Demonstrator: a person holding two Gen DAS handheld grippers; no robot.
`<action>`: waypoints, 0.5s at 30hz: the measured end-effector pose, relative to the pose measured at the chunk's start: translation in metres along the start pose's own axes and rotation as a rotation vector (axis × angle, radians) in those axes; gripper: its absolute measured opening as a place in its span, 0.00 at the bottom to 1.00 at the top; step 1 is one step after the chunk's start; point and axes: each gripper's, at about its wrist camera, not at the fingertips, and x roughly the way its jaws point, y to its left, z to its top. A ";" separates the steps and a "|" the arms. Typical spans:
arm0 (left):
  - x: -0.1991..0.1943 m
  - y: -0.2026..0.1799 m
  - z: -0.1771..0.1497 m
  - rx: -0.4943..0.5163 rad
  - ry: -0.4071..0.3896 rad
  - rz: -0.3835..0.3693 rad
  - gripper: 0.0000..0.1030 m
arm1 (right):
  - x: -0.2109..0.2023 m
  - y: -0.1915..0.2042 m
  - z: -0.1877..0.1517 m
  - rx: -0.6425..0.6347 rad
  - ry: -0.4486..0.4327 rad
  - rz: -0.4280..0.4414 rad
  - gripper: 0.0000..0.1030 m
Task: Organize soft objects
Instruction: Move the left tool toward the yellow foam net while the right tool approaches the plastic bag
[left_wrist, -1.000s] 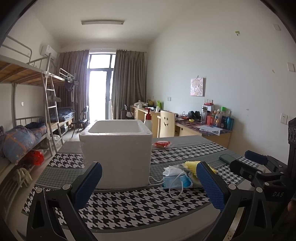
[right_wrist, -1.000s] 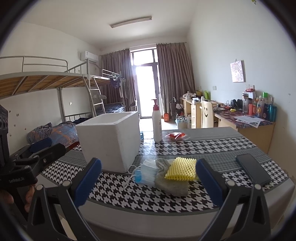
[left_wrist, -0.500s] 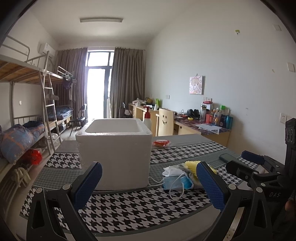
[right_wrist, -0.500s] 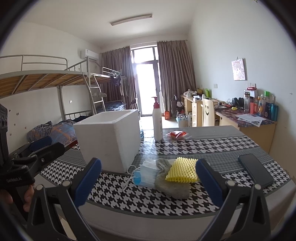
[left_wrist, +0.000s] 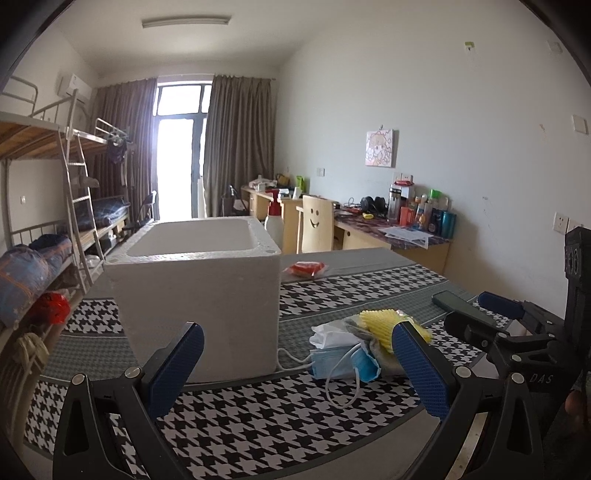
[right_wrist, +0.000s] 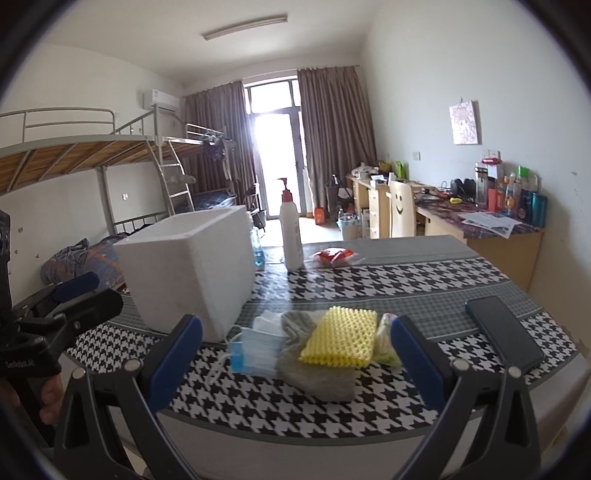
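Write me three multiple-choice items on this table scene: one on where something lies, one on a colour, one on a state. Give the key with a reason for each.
1. Where does the pile of soft things lie relative to the white foam box?
A. Inside it
B. On the table beside it
C. On top of its rim

2. What colour is the foam net on top of the pile?
A. Yellow
B. Red
C. Green

3. What is the state of the right gripper?
A. Shut on the face mask
B. Shut on the phone
C. Open, holding nothing

Key:
1. B: the face mask, grey cloth and foam net rest on the checked tablecloth next to the box.
2. A: its mesh is plainly yellow in both views.
3. C: its blue pads stand wide apart with nothing between them; the left gripper is open too.
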 end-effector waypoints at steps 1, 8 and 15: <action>0.003 0.000 0.001 -0.001 0.008 -0.006 0.99 | 0.001 -0.001 0.001 0.002 0.003 -0.004 1.00; 0.023 -0.006 0.004 0.006 0.041 -0.032 0.99 | 0.011 -0.008 0.004 0.010 0.030 -0.032 1.00; 0.043 -0.014 0.007 0.018 0.079 -0.063 0.99 | 0.021 -0.018 0.003 0.030 0.062 -0.053 1.00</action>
